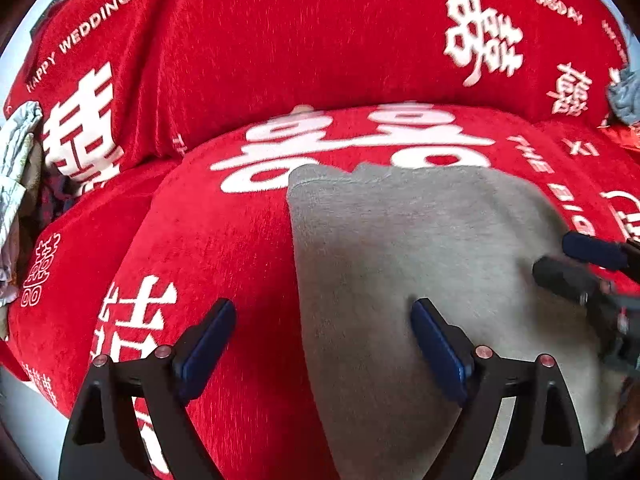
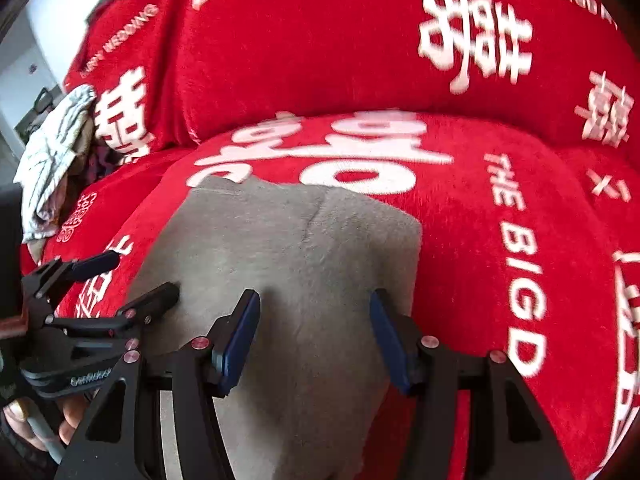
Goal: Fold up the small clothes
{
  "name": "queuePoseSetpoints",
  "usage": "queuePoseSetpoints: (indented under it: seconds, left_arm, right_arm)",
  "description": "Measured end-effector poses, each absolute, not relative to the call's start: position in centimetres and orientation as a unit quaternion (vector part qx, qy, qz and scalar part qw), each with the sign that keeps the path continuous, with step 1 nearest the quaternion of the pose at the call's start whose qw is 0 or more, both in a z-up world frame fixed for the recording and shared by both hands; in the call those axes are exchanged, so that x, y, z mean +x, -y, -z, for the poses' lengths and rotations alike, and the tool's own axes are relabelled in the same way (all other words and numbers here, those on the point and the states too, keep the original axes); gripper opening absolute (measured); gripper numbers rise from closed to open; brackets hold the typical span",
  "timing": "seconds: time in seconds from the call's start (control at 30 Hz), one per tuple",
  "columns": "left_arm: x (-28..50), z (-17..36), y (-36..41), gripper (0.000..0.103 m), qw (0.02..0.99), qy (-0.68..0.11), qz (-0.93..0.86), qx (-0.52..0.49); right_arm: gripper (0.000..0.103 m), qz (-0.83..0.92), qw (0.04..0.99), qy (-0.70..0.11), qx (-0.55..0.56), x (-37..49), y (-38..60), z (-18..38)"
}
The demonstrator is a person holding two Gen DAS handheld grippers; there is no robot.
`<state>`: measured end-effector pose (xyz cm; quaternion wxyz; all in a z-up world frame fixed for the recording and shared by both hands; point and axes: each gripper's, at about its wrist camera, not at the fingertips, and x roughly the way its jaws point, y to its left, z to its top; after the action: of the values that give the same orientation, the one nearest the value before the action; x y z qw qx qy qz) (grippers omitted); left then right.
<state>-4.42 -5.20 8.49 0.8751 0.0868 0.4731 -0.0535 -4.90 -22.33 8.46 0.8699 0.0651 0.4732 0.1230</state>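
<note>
A small grey garment (image 1: 420,264) lies flat on a red sofa seat; it also shows in the right wrist view (image 2: 296,264). My left gripper (image 1: 322,316) is open and empty, straddling the garment's left edge. My right gripper (image 2: 314,312) is open and empty, just above the garment's near right part. The right gripper (image 1: 568,260) shows at the right edge of the left wrist view, over the garment's right side. The left gripper (image 2: 132,276) shows at the left of the right wrist view, at the garment's left edge.
The red sofa cover (image 1: 280,48) with white lettering covers seat and backrest (image 2: 320,40). A pile of checked clothes (image 1: 16,184) lies at the left end (image 2: 56,152). A grey-blue cloth (image 1: 624,96) sits at the right.
</note>
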Motion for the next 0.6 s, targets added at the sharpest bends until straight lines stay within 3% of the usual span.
queuePoseSetpoints:
  seconds: [0.2, 0.6]
  left_arm:
    - [-9.0, -9.0, 5.9, 0.091, 0.890, -0.436, 0.057, 0.117]
    - [-12.0, -7.7, 5.0, 0.091, 0.902, -0.417, 0.071, 0.091]
  right_arm:
    - [0.061, -0.171, 0.892, -0.418, 0.012, -11.6, 19.5, -10.5]
    - [0.061, -0.150, 0.898, -0.411, -0.037, -16.2, 18.6, -7.7]
